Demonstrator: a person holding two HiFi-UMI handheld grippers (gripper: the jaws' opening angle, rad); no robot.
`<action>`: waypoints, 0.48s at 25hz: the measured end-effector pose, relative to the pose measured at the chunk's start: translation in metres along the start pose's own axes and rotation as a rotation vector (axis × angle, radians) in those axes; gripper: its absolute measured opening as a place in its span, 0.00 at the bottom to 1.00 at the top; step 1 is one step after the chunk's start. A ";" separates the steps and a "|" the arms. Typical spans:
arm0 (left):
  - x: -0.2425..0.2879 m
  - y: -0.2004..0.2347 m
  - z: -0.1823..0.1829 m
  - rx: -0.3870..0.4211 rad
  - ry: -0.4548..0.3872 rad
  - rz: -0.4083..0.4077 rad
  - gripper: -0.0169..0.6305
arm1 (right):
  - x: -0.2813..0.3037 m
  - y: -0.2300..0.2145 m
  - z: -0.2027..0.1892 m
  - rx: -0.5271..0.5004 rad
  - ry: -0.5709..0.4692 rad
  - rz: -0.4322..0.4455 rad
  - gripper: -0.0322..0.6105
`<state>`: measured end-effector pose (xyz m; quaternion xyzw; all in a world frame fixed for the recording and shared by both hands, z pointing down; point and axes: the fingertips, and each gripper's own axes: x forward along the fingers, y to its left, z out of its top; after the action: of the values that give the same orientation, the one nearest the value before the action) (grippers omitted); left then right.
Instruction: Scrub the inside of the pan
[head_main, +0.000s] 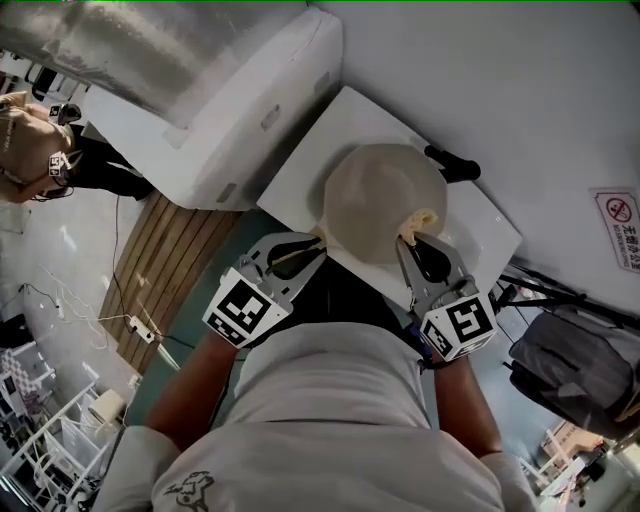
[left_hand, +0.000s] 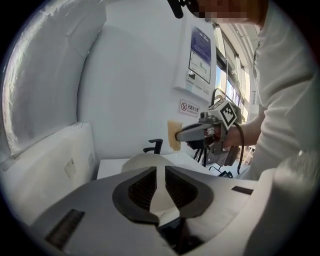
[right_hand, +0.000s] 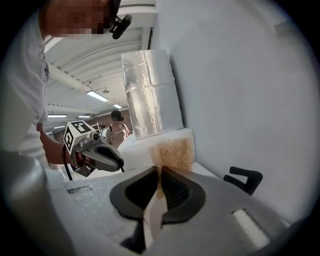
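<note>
A round beige pan (head_main: 385, 200) sits on a white table (head_main: 300, 165), its black handle (head_main: 452, 163) pointing to the far right. My left gripper (head_main: 316, 238) hovers at the pan's near left rim. Its jaws stand a narrow gap apart with nothing between them, and past them in the left gripper view lies the pan (left_hand: 145, 161). At the near right rim my right gripper (head_main: 408, 240) is shut on a yellow sponge (head_main: 420, 220). In the right gripper view the sponge (right_hand: 172, 154) sticks out above the jaws, and the handle (right_hand: 243, 179) shows at the right.
A big white foam-wrapped box (head_main: 230, 110) stands against the table's left side, under a silver duct (head_main: 150, 40). Wooden slats (head_main: 170, 260) lie on the floor at the left. A grey backpack (head_main: 580, 360) sits at the right. A person (head_main: 30, 140) stands far left.
</note>
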<state>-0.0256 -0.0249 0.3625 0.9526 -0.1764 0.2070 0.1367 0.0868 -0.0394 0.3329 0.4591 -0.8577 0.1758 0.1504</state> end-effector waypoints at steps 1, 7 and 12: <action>0.004 0.003 -0.006 -0.002 0.019 0.003 0.12 | 0.004 -0.004 -0.004 0.000 0.006 0.000 0.09; 0.027 0.016 -0.047 0.005 0.142 0.018 0.22 | 0.024 -0.032 -0.037 0.024 0.061 -0.023 0.09; 0.047 0.017 -0.097 0.025 0.292 0.014 0.34 | 0.034 -0.046 -0.059 0.030 0.100 -0.015 0.09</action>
<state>-0.0252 -0.0207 0.4714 0.9128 -0.1585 0.3463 0.1476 0.1128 -0.0621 0.4068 0.4583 -0.8429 0.2105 0.1875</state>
